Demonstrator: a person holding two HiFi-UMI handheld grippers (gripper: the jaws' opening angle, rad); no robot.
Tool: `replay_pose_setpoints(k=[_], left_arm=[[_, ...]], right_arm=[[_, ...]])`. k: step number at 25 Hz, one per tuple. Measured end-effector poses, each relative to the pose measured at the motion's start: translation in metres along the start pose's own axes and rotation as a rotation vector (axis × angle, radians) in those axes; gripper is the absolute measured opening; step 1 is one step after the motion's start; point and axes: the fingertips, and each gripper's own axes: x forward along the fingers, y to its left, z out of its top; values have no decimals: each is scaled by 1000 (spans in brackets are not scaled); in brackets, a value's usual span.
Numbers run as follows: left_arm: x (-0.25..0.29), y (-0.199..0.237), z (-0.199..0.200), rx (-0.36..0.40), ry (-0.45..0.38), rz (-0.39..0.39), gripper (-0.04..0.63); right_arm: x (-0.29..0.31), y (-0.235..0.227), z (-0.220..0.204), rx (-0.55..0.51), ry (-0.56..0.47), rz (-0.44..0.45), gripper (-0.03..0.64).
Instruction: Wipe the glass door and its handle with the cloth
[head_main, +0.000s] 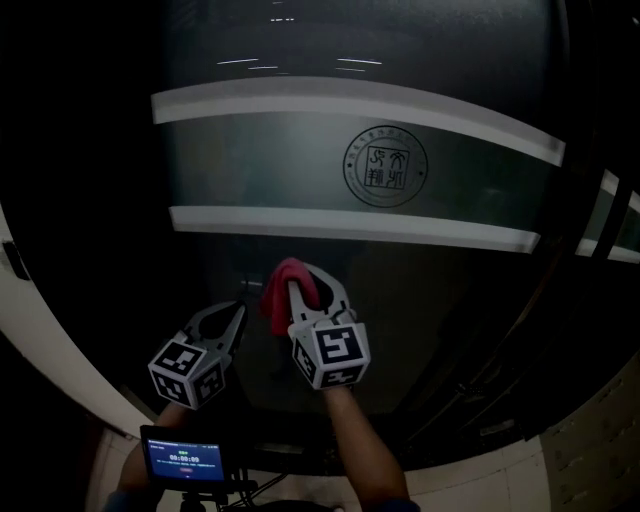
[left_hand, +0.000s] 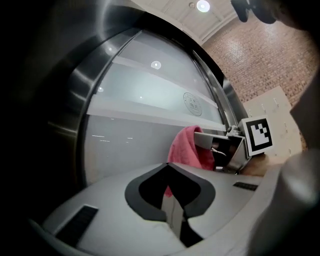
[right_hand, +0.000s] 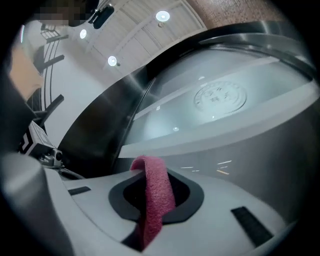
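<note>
At the right gripper (head_main: 310, 292): jaws pinched on a fold of the pink cloth (head_main: 283, 292), with a loop bulging out past the tips, probably so that soft towelling rather than hard plastic meets the glass. Held below the round seal (head_main: 385, 166) and a little to its left, beneath the lower white stripe (head_main: 350, 226), at the dark bottom part of the glass door (head_main: 440, 290). Close to the pane, though hard to say whether actually touching. At the left gripper (head_main: 226, 322): jaws together on nothing, only a thin seam between them. Parked further below and left of the seal, just beside the right one, likely out of the wiping path yet free to help. Further out, left of the seal, a brushed metal frame (left_hand: 75, 100) edging the pane. No handle to be picked out with any certainty. Judging by this, wiping of the lower glass in hand or about to start, with the striped area around the seal and the handle yet to do. Best to sweep upward toward the seal with the loop leading, minding the narrow hold on the fold: could slip loose under hard rubbing.
</note>
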Motion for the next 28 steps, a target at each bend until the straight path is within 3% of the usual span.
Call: replay_pose_setpoints(k=[6, 11, 17, 28], left_arm=[[-36, 51, -33, 53, 47, 91, 12], [-47, 72, -46, 42, 66, 144, 12], [-16, 33, -54, 20, 71, 83, 12], [85, -121, -44, 12, 39, -142, 12]], right_arm=[[53, 100, -60, 57, 67, 136, 29], [70, 128, -73, 65, 67, 175, 29], [38, 67, -74, 54, 74, 76, 29], [-87, -111, -55, -55, 141, -147, 29]])
